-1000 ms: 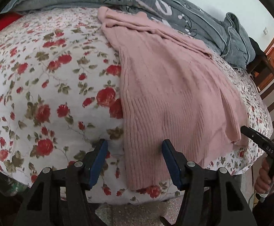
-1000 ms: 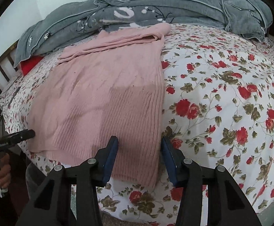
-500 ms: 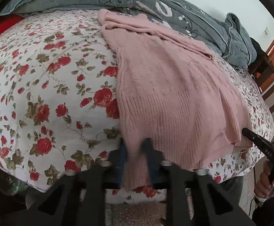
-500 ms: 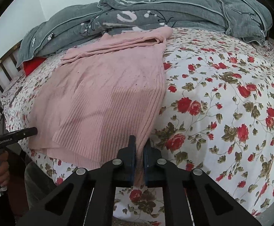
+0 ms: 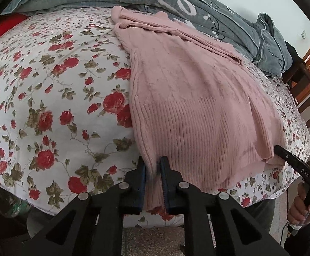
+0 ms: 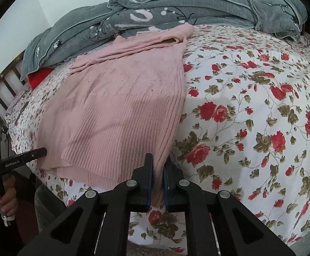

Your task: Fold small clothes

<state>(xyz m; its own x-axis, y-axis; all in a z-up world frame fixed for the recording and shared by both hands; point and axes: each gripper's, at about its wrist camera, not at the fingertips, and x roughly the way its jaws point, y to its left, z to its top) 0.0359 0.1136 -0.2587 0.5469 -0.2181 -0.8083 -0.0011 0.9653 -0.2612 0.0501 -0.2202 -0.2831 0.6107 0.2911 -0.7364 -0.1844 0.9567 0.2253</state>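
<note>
grey quilt (image 5: 208,10) lies bunched behind our pink knit sweater (image 5: 193,98), spread flat on the rose-print bed (image 5: 48,98). our left tool (image 5: 152,177) pinches one hem corner; our right tool (image 6: 158,175) is clenched on the other.

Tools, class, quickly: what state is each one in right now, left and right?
Left tool: closed on the sweater hem, jaws easing open slightly.
Right tool: closed on the sweater hem at its other corner.

1 pink sweater (image 5: 193,106), 1 grey quilt (image 6: 176,10), 1 floral sheet (image 6: 251,117), 2 grippers.
</note>
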